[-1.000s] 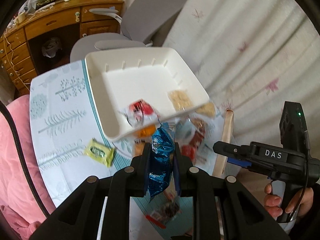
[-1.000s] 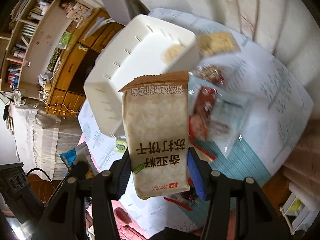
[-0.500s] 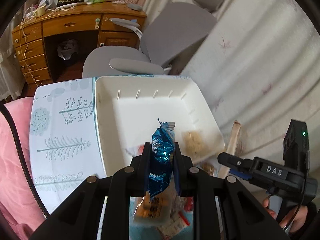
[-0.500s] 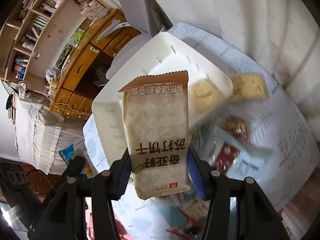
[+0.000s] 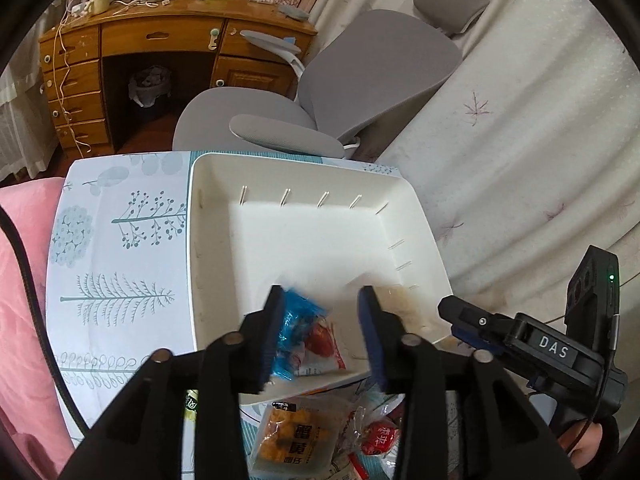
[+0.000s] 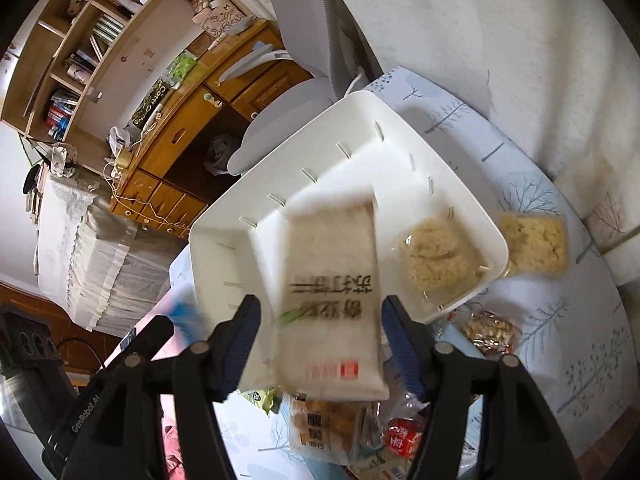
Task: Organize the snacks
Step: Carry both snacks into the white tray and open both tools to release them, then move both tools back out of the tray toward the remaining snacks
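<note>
Between both pairs of opening fingers, packets are dropping into the white bin.

Right gripper: its fingers stand apart on either side of the cracker pack, with gaps showing on both sides, so the pads no longer press it; the pack is blurred, its long axis running straight out from the fingers toward the bin, most of it over the bin floor, its near end overhanging the near rim. Left gripper: its fingers are also spreading, and the blue packet sits just off the left pad, beside a red-and-white packet, both inside the bin's near corner. Beyond, a pale rice cake lies in the bin's right corner; more snacks wait on the table beneath the grippers, nearer the right hand.
</note>
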`<state>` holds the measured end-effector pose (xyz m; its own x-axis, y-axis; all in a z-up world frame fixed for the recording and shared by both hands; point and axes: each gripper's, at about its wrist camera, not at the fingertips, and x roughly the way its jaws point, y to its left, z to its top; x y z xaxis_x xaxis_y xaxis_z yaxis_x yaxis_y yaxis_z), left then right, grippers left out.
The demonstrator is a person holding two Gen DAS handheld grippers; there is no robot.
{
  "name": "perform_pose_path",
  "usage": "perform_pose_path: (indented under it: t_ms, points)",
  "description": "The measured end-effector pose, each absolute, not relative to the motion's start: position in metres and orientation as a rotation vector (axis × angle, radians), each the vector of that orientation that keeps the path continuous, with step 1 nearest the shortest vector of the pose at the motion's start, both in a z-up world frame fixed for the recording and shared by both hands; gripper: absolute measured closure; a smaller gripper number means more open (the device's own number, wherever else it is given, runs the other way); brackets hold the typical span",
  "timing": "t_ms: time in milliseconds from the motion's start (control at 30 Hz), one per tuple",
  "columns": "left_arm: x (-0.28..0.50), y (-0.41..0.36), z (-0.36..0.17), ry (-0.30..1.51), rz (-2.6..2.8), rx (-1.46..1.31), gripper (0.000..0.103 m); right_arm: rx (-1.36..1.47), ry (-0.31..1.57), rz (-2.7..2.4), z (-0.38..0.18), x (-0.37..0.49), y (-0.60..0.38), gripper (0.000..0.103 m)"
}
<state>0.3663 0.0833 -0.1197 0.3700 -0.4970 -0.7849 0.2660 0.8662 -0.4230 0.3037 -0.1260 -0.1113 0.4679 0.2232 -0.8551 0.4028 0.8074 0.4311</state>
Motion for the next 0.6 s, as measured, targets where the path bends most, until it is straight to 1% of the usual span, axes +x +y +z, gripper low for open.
perform_pose_path:
  t_ms: [67,167,233,367,500,600]
  points:
    - [0.366,0.082,-0.12,1.095,-0.479,-0.225,0.046,0.657,1.102,-0.118,-0.112,0.304,-0.127,0.037]
    - [0.362,0.082,-0.12,1.109,-0.474,-0.208,0.045,0.672,1.105,-0.12,-0.113,0.301,-0.128,0.037]
    - [0.359,0.083,-0.119,1.119,-0.474,-0.196,0.044,0.677,1.106,-0.122,-0.112,0.299,-0.127,0.031]
    - [0.348,0.086,-0.113,1.142,-0.489,-0.178,0.039,0.689,1.097,-0.134,-0.108,0.288,-0.125,0.03]
    - [0.331,0.094,-0.109,1.147,-0.505,-0.169,0.039,0.698,1.084,-0.148,-0.101,0.274,-0.12,0.03]
    - [0.315,0.102,-0.108,1.158,-0.519,-0.156,0.039,0.7,1.075,-0.159,-0.096,0.262,-0.115,0.026]
